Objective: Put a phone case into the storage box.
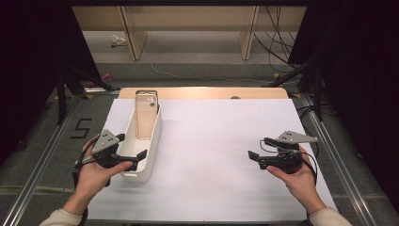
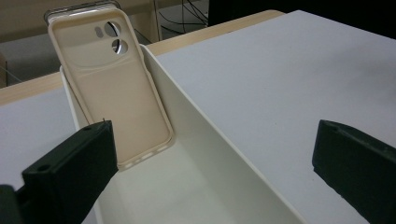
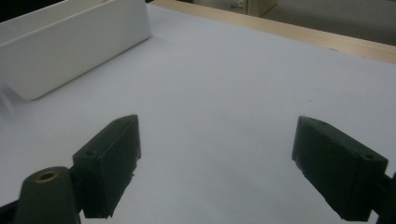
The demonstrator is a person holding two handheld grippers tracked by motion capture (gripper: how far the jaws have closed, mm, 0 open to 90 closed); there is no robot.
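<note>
On a white table (image 1: pixel 211 141) sits one white bin (image 1: pixel 149 136) holding one beige phone case (image 1: pixel 145 117), leaning upright. Two grippers, left (image 1: pixel 131 149) and right (image 1: pixel 258 149), both spread, holding nothing; grey floor (image 1: pixel 42 141) around

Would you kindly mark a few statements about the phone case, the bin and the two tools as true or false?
1. The phone case leans against the far end of the white bin. True.
2. The left tool is shut on the phone case. False: its jaws stand open with nothing between the pads.
3. The right tool is open over the bare white sheet. True.
4. The phone case lies flat on the sheet beside the bin. False: it stands tilted inside the bin.
5. The right tool grips the bin's wall. False: it is well apart from the bin.
</note>
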